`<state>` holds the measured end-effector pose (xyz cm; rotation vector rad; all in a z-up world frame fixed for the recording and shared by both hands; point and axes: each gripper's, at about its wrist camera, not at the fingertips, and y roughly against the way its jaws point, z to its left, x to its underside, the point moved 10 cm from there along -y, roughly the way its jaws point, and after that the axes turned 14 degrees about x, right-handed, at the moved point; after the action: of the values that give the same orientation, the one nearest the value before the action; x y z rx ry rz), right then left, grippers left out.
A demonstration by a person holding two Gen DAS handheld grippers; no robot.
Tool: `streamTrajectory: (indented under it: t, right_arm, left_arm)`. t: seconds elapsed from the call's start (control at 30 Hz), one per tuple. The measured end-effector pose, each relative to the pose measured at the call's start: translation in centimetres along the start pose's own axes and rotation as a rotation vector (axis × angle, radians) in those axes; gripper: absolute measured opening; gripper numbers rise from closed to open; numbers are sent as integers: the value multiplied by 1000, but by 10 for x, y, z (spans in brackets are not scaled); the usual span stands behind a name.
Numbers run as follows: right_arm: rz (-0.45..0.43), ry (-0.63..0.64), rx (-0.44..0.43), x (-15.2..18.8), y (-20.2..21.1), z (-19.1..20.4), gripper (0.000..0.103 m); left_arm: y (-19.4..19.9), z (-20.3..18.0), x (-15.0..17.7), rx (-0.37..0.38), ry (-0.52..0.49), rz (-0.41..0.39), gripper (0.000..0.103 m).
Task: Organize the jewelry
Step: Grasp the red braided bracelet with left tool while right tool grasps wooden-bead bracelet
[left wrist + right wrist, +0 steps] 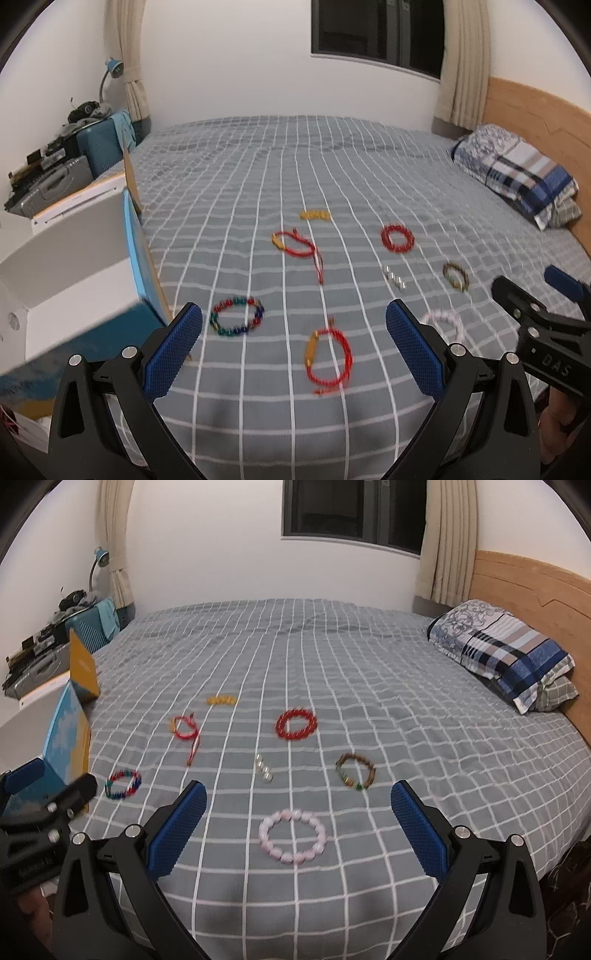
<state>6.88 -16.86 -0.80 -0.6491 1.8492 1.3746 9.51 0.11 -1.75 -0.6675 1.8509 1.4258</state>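
Several bracelets lie on the grey checked bed [332, 177]. My left gripper [293, 321] is open and empty above a red cord bracelet with a gold tube [328, 356], with a multicoloured bead bracelet [237, 320] to its left. My right gripper [297, 801] is open and empty above a pale pink bead bracelet [292, 835]. Farther off lie a red bead bracelet [296, 724], a brown bead bracelet [355, 771], a short row of silver beads [263, 768], a second red cord bracelet [186, 731] and a yellow piece [221, 700]. An open blue-sided box [74, 266] stands at the left.
A patterned pillow [506, 653] lies against the wooden headboard [535, 590] at the right. A cluttered side table with a blue case [99, 147] and a lamp [110, 74] stands at the far left. A window [354, 509] and curtains are on the back wall.
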Motion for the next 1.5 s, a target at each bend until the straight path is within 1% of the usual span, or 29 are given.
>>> streamTrajectory:
  t: [0.17,0.33,0.47,0.67,0.83,0.97,1.03,1.27,1.43,1.47,1.5]
  right_arm:
    - [9,-1,27,-22,-13,-9,96]
    - [27,-4,53,-37,-36,-17,96]
    - [49,0,67,-46,-60,-21,96]
    - [121,17,80,-48,-111,-21,96]
    - [207,16,65,-30,-156,-20,96]
    - [264,17,74,-12,-182,-23,95]
    - [290,10,67,-5,-190,-24,95]
    - [338,1,64,10,-207,-28,95]
    - [369,-1,66,18,-219,-28,95]
    - [381,-1,67,22,-222,-28,94]
    - [389,-1,67,24,-224,-28,90]
  left_arm:
    - [-11,5,-31,-17,-4,-7,97]
    - [-35,7,-53,11,11,19,97]
    - [-64,8,-70,10,-3,47,97]
    - [-120,15,-85,3,-15,108,97]
    - [-172,32,-78,-14,9,183,97]
    - [-207,41,-57,-13,13,262,97]
    - [-216,41,-53,-1,13,273,97]
    - [-248,52,-37,-9,44,327,97]
    - [-261,57,-25,-5,66,360,97]
    - [-262,58,-24,-4,73,360,97]
    - [-264,58,-24,-3,77,361,97]
